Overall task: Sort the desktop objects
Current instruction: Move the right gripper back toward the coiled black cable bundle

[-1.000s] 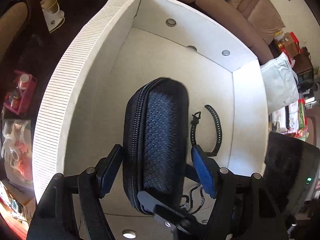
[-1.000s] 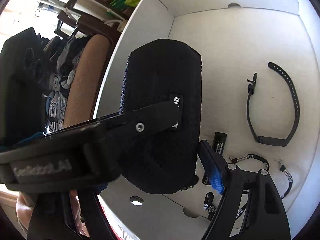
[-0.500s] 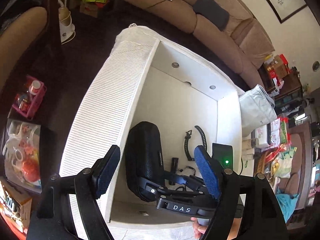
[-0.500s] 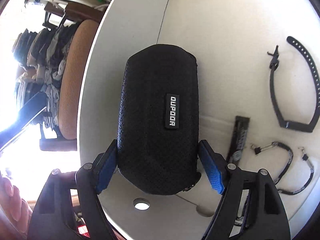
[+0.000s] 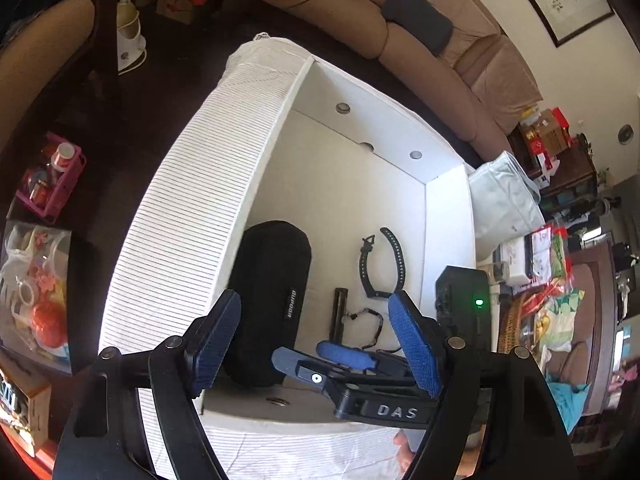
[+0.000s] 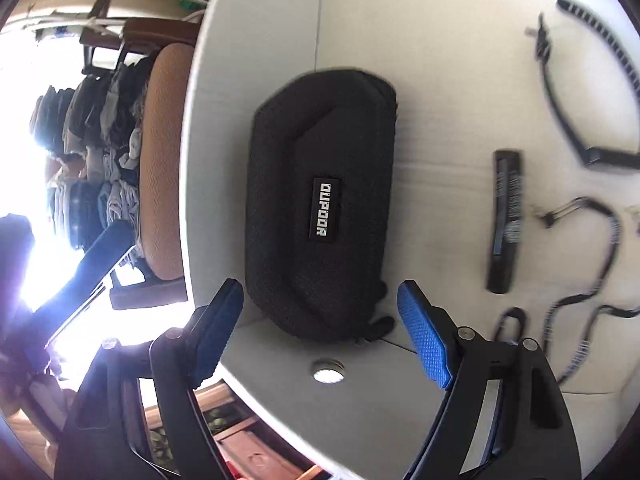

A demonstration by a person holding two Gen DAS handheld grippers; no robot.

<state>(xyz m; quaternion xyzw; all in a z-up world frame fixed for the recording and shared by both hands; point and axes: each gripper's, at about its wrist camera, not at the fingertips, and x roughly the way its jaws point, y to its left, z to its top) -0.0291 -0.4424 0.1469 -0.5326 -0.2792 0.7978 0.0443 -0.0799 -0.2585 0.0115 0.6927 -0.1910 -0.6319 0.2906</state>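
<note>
The black zip case point(image 6: 320, 204) is now lying flat on the floor of the white box point(image 5: 360, 184), tucked along the left wall, label up. Half a second back the right gripper point(image 6: 320, 320) was straddling it with pads at its flanks; now those jaws are standing wide and clear of it, with only the case's near end between the tips and nothing pressed. A second ago the left gripper point(image 5: 316, 340) was gripping the case on edge; now it is hanging higher, above the near rim, jaws spread wide and empty, looking down on the right tool working inside the box.

So the hand-off and the drop are looking done: the case is joining the black strap point(image 5: 384, 264), the slim dark stick point(image 6: 506, 220) and the cords point(image 6: 580, 264) beside it. The right-hand items are blurring in the right wrist view, so what exactly the cords are is hard to call. Both tools appear free for the next object.
</note>
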